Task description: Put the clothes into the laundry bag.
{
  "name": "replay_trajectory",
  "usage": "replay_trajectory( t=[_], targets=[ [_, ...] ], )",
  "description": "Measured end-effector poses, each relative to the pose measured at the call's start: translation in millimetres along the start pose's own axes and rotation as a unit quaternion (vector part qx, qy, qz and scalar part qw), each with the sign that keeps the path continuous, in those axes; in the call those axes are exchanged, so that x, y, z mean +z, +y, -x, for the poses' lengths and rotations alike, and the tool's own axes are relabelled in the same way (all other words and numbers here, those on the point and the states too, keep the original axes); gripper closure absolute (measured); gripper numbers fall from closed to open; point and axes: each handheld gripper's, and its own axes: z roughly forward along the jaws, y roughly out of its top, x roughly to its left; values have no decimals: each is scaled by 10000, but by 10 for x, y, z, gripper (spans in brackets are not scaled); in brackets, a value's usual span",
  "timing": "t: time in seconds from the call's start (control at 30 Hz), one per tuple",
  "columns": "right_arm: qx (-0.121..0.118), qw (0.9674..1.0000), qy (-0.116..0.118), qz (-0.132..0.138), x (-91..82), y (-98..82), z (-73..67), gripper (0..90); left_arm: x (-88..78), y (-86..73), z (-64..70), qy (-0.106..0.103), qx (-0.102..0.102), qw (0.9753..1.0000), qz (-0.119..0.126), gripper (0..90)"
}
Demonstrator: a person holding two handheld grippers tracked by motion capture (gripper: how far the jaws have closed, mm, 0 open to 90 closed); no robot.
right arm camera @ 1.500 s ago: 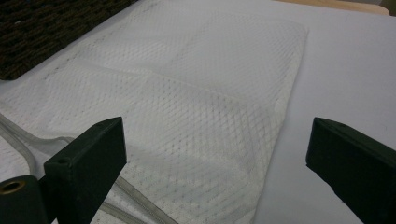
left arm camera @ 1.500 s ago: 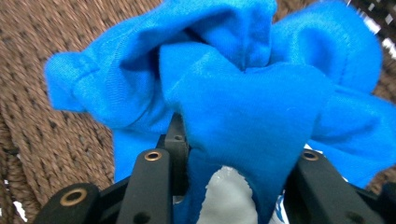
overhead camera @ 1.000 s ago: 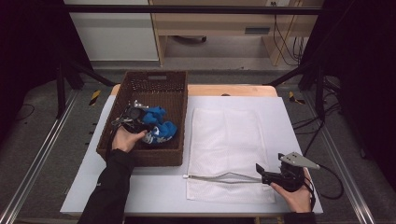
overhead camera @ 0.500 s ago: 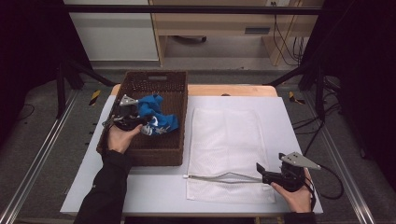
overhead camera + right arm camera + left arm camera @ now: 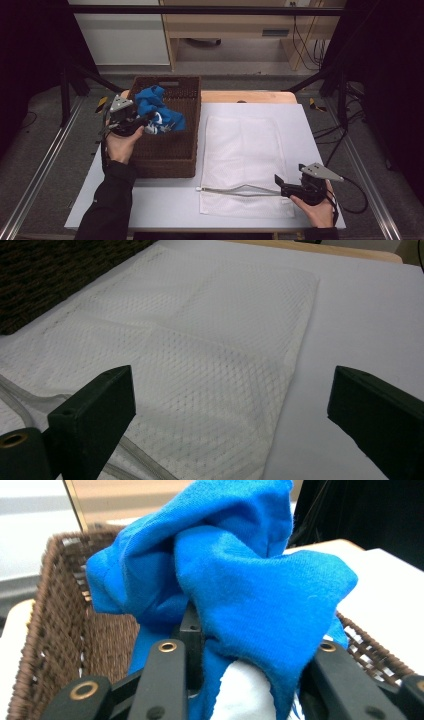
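At the near right edge of the white table [image 5: 165, 200], the right gripper [image 5: 282, 184] rested with its 2 jaws spread wide and nothing between them, just beside the near right corner of the white mesh laundry bag [image 5: 245, 155]. In the right gripper view the mesh bag [image 5: 200, 365] lay flat between and beyond the jaws. The bag's long axis ran near to far, and its zippered mouth [image 5: 235, 190], partly gaping, faced the near edge of the table.

Farther off on the left, the left gripper [image 5: 142, 121] was clamped on a bunched blue garment [image 5: 157, 110], held above the brown wicker basket [image 5: 165, 155]. In the left gripper view the blue cloth [image 5: 240, 590] draped over both jaws, with a white patch showing low between them. The bundle had no clear long axis; it was a crumpled lump with a tail trailing right and down toward the basket's interior.

Judging from this, the hanging tail could catch on the basket's woven rim as the garment travels right, dragging the basket or pulling cloth out of the grip. The hold seemed to be on a fold only, so the load could slip free. The bag's mouth also looked barely open, so the garment might bunch on top of it unless the right gripper lifts the upper edge.
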Motion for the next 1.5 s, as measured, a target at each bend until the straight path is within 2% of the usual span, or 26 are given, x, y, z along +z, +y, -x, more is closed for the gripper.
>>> replay_trajectory(
  t=[0.33,0.37,0.47,0.77,1.0,1.13,1.3,1.5],
  targets=[
    [-15,10000,7,-9,10,-1,-14,54,-279,103,127,-67,55,9988,478,660],
    [-17,10000,15,-12,8,1,-16,53,-341,122,150,-103,27,9982,597,660],
    [-24,10000,-3,20,-1,8,-20,53,-438,154,182,-131,-11,9971,744,659],
    [-41,10000,-22,52,-9,12,-30,48,-663,263,328,-199,-57,9936,1108,658],
    [-50,10000,-31,58,-13,15,-26,47,-706,333,415,-174,2,9927,1194,658],
    [-61,9999,-41,78,-22,18,-24,46,-720,366,481,-251,-3,9917,1262,658],
    [-45,9999,-39,96,-31,19,-20,46,-697,408,651,-391,66,9901,1350,657],
    [-61,9999,-38,122,-35,21,-22,45,-611,413,848,-588,150,9894,1317,656]
  ],
)
